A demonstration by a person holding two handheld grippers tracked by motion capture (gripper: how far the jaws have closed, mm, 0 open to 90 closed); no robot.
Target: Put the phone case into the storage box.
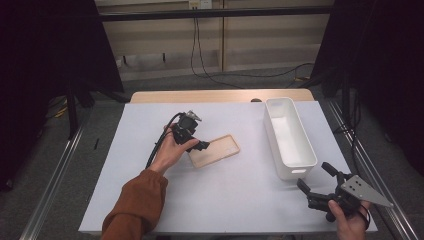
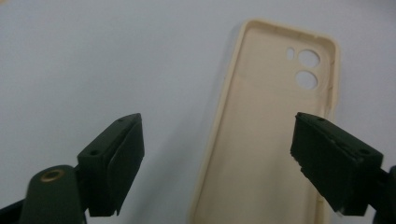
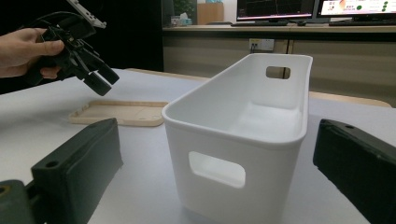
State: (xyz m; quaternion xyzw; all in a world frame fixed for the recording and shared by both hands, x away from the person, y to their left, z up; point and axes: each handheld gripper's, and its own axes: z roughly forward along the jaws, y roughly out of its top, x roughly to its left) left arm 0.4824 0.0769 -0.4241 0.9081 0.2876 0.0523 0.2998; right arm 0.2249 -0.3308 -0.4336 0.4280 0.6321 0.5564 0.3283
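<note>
Phone case (image 1: 214, 150) lies flat mid-worktop (image 1: 150, 200) on white sheeting, grey carpet beyond; left gripper (image 1: 200, 145) and right gripper (image 1: 314, 179) both gape apart, empty.

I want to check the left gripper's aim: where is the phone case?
In the high view the phone case lies flat mid-table, under the left gripper, left of the white bin.
</note>
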